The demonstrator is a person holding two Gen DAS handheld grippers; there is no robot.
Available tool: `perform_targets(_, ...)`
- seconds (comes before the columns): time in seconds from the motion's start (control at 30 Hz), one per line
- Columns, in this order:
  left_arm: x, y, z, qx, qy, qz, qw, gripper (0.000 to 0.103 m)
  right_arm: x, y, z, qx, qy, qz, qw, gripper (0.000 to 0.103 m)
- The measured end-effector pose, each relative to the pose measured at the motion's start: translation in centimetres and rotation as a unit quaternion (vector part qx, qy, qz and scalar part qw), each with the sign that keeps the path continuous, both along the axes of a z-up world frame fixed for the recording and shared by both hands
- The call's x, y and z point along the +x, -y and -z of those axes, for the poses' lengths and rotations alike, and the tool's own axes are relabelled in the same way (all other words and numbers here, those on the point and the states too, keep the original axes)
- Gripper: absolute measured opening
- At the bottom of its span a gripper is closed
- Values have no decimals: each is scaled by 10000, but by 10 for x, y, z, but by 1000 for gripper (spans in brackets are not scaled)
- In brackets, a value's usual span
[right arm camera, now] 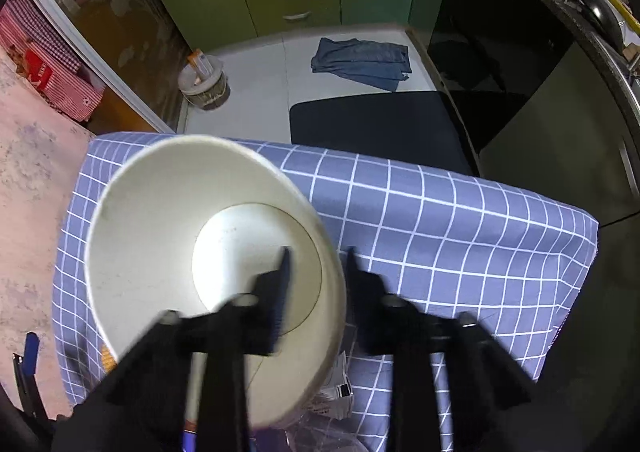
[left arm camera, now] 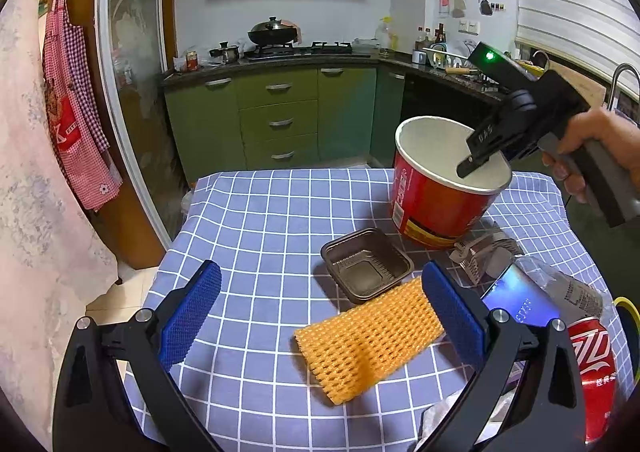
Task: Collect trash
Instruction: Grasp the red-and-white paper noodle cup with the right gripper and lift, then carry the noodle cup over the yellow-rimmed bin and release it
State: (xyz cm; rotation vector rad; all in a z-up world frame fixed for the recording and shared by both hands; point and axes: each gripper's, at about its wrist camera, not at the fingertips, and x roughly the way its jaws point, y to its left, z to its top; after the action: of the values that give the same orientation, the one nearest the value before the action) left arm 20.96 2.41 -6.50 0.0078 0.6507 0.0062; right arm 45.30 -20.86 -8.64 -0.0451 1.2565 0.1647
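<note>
Left wrist view: the left gripper [left arm camera: 320, 316] hangs with its blue pads spread wide and nothing between them, above an orange foam net [left arm camera: 368, 340] lying on the checked tablecloth [left arm camera: 260, 212]. Just beyond the net sits a small brown tray [left arm camera: 366, 264]; to the right lie a crumpled silver wrapper [left arm camera: 484, 252], a clear plastic bag [left arm camera: 560, 288] and, at the near right edge, a red can [left arm camera: 596, 364]. Farther right stands a red paper tub [left arm camera: 440, 188], empty, with the right gripper [left arm camera: 480, 160], held by a hand [left arm camera: 600, 144], reaching over its rim. Right wrist view: the right gripper [right arm camera: 318, 252] straddles the tub [right arm camera: 160, 232] wall, one finger inside and one outside, clamped together on the rim. Judged from both views, collecting has barely begun: the tub is gripped, nothing is in it, and every scrap remains on the cloth.
</note>
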Motion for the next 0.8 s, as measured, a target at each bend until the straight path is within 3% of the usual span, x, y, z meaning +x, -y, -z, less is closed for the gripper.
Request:
perform_targets(0.2,-1,4,0,9,-15,88,10000,99,0,5,-8,104,136,72,9998,4)
perform_targets(0.33,-1,5,0,4,9,146,9999,99,-8,27,-46,514,418,193,9976,4)
perform_targets(0.47,0,4,1,-61,-11,181,9998,99,-43,71,-93,869,750,329,9928,4)
perform_targets(0.63,-3,3,-2,-118,60,189,9997,99,-131,167,-120,1018,872,785,9879,4)
perform_targets(0.8,-6,11,-3,-21,117,243,9996,99,-248,280,-90,812,756,1778,9778,5)
